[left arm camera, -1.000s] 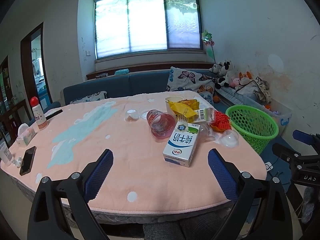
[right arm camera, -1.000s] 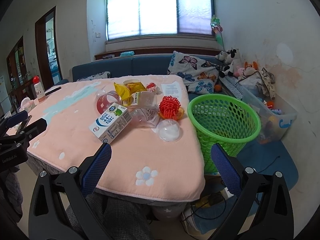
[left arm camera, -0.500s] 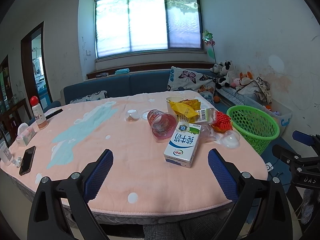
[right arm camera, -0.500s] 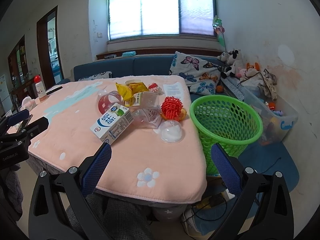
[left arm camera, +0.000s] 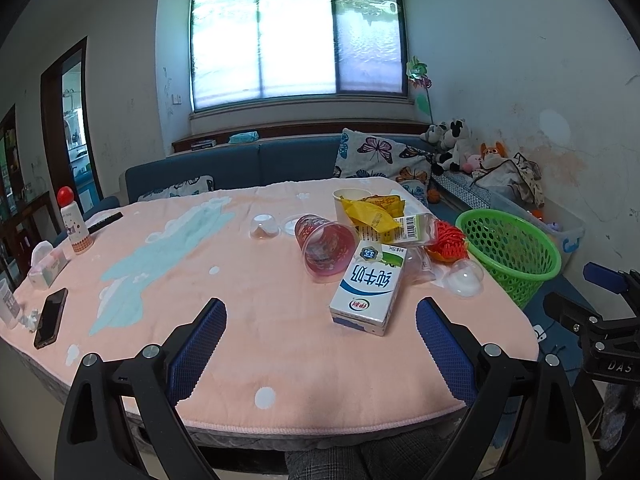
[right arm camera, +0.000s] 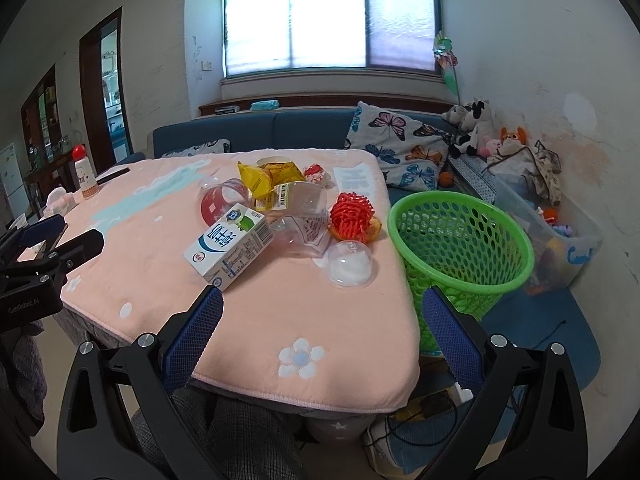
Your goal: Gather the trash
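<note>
You are holding both claws spread apart and empty, left claw (left arm camera: 320,334) and right claw (right arm camera: 322,322) hovering over the surface's (left arm camera: 248,292) near edge. The carton (left arm camera: 370,286) is lying just ahead amid trash; the basket (right arm camera: 460,240) is standing rightward, beside the surface.

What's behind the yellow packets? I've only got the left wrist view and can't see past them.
Observer: A small red-and-white wrapper lies on the cloth just behind them.
Operator: Does the green basket sit on the table or off it?
Observer: Off it. The right wrist view shows its wall running down below the tabletop, beside the table's corner.
</note>
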Demonstrator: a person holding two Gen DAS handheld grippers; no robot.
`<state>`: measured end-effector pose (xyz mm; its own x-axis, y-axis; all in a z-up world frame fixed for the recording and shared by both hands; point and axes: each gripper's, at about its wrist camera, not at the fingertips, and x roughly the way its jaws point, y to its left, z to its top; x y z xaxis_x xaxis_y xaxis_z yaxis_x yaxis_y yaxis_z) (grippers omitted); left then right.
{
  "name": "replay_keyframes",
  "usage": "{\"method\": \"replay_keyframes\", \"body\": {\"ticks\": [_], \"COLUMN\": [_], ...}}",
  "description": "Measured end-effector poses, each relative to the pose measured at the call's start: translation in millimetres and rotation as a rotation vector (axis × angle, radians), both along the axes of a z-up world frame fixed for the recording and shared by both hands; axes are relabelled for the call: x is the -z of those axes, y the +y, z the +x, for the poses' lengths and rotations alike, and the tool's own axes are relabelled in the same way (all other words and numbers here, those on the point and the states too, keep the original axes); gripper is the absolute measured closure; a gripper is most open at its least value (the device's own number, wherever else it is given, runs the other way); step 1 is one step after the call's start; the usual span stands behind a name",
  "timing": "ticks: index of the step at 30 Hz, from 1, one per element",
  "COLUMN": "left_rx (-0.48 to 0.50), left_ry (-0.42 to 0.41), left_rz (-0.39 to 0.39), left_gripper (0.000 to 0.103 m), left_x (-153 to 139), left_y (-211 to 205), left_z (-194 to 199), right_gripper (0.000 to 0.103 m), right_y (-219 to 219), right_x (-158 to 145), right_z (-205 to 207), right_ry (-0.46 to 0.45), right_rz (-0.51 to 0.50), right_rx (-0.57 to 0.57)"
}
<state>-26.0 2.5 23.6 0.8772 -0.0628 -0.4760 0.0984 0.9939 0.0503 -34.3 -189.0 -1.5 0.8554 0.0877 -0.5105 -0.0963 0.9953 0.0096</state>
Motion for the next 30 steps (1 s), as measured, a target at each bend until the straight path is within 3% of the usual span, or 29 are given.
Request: {"method": "replay_keyframes", "body": {"ticks": [18, 30], "left_rx": [0.012, 0.011], "left_ry": [0.022, 0.055], "left_rz": [-0.01, -0.012], "left_gripper": [0.011, 0.011], "left_x": [1.8, 9.4], "left_y": [7.8, 12.4], "left_z": [24.0, 42.8], "right_gripper": [0.011, 0.019], "right_y": [-2.3, 2.6], "right_x": [0.4, -5.1], "right_z": [29.1, 70.0], "right_ry": [0.032, 0.08], "right_rz": [0.022, 0.039], "right_rx": [-0.031, -0.127]}}
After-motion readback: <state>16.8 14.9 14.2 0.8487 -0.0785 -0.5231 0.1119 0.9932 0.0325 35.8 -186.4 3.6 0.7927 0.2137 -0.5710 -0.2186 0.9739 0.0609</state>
